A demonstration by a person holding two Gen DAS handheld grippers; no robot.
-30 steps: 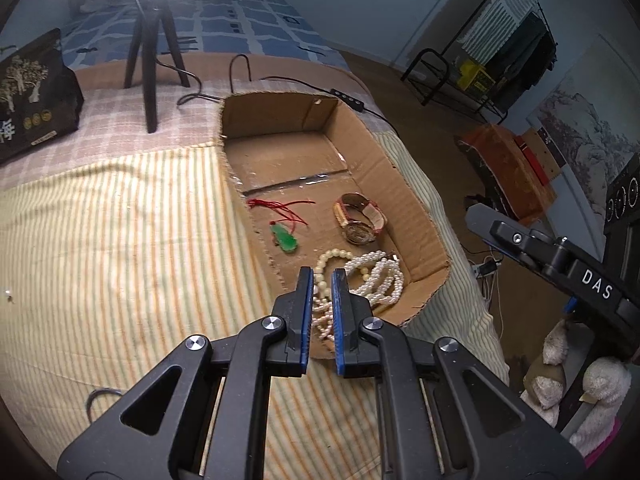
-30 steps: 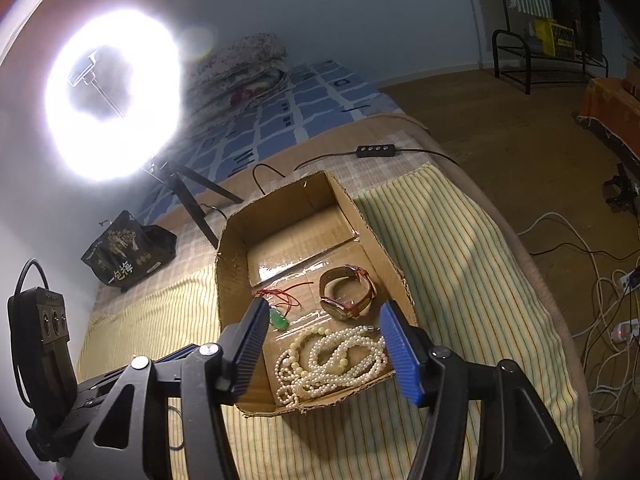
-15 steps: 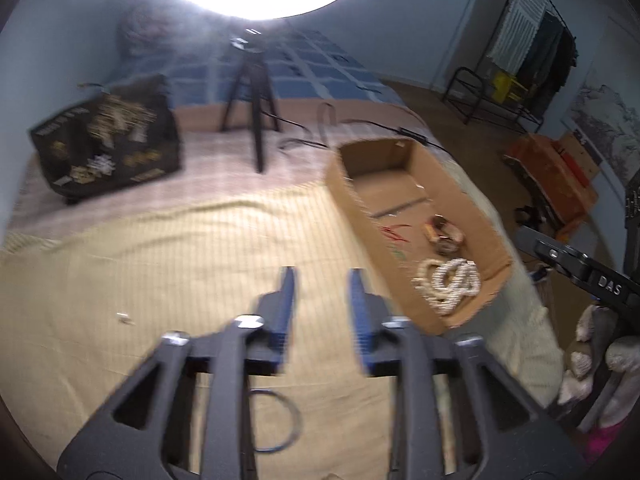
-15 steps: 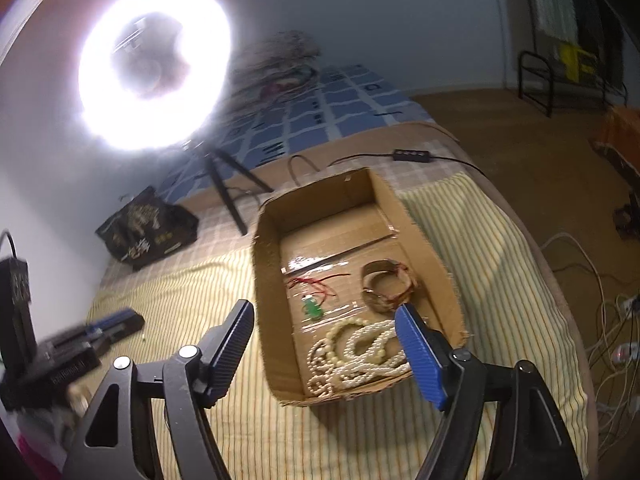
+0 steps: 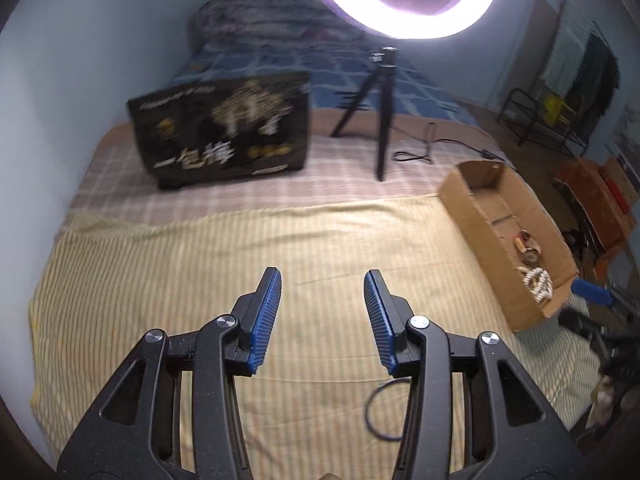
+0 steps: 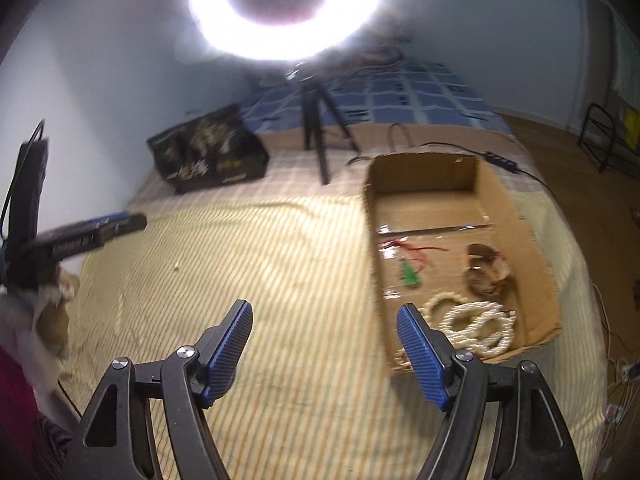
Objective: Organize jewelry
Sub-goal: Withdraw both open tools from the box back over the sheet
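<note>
A cardboard box (image 6: 374,240) lies on the striped bedspread, at the right in both views. Inside it are a pearl necklace (image 6: 476,324), a brown watch (image 6: 486,268) and a green pendant on a red cord (image 6: 410,274). In the left wrist view the box (image 5: 480,232) sits far right with the pearls (image 5: 538,284) at its near end. My left gripper (image 5: 321,272) is open over bare bedspread, nothing between its fingers. A thin dark ring (image 5: 384,412) lies on the cloth under its right finger. My right gripper (image 6: 323,306) hangs left of the box, its jaws opening with nothing between them.
A black bag with gold print (image 5: 224,132), a tripod (image 5: 380,120) and a glaring ring light (image 5: 400,0) stand at the back of the bed. A small white speck (image 6: 176,267) lies on the bedspread. Plush toys (image 6: 48,312) sit at the bed's left edge.
My left gripper went from shut at the pearls in the box to open, and swung left away from the box. My right gripper widened and also swung left.
</note>
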